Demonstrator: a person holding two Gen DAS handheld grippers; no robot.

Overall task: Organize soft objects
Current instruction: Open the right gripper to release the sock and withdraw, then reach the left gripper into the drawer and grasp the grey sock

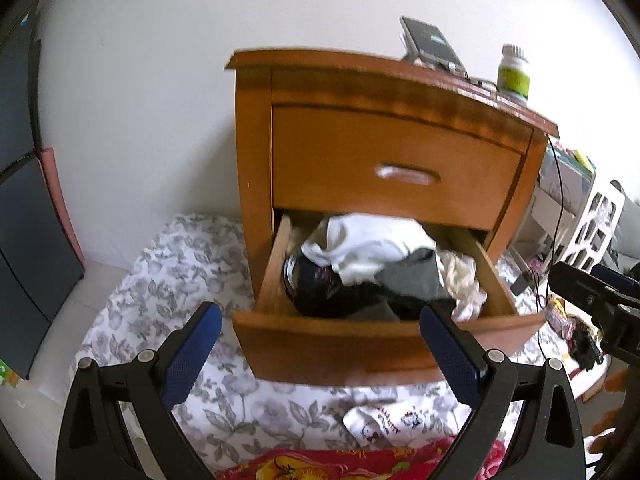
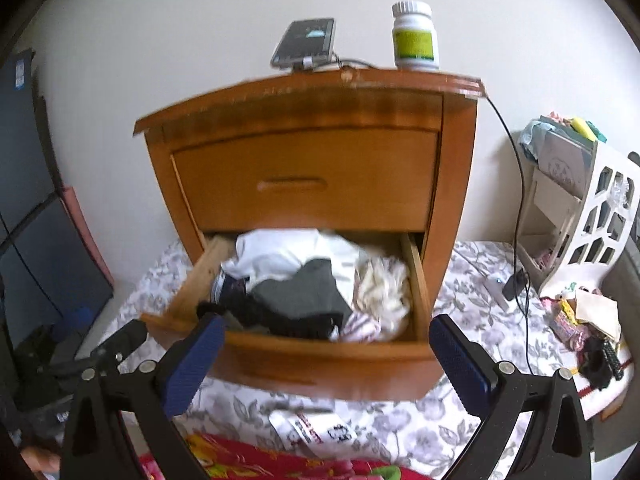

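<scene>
Standing on a sheet [image 2: 472,280] printed with grey leaves, a wooden nightstand [image 2: 308,184] backs against a plain white wall [image 2: 160,20]. Its upper drawer [image 2: 304,184] is closed; the lower drawer [image 2: 304,356] is pulled out and heaped with clothes [image 2: 308,280]: a white piece on top, grey and black ones under it, a cream one at the right and a striped scrap by the front edge. On the nightstand's top stand a phone [image 2: 304,42] on a cable and a white bottle [image 2: 414,36] with a green label. Right of the nightstand is a white cut-out rack [image 2: 592,216] with papers, and small clutter lies on the sheet below it. Dark panels [image 2: 28,184] fill the left side of the room. In front of the drawer a white printed cloth [image 2: 316,428] lies on the sheet, beside a red flowered blanket [image 2: 248,460] at the bottom edge. The right claw [image 2: 326,360] is spread wide with nothing between its blue pads [image 2: 192,364], poised before the drawer front. The left claw [image 1: 320,344] is likewise released and empty, in front of the same drawer.
</scene>
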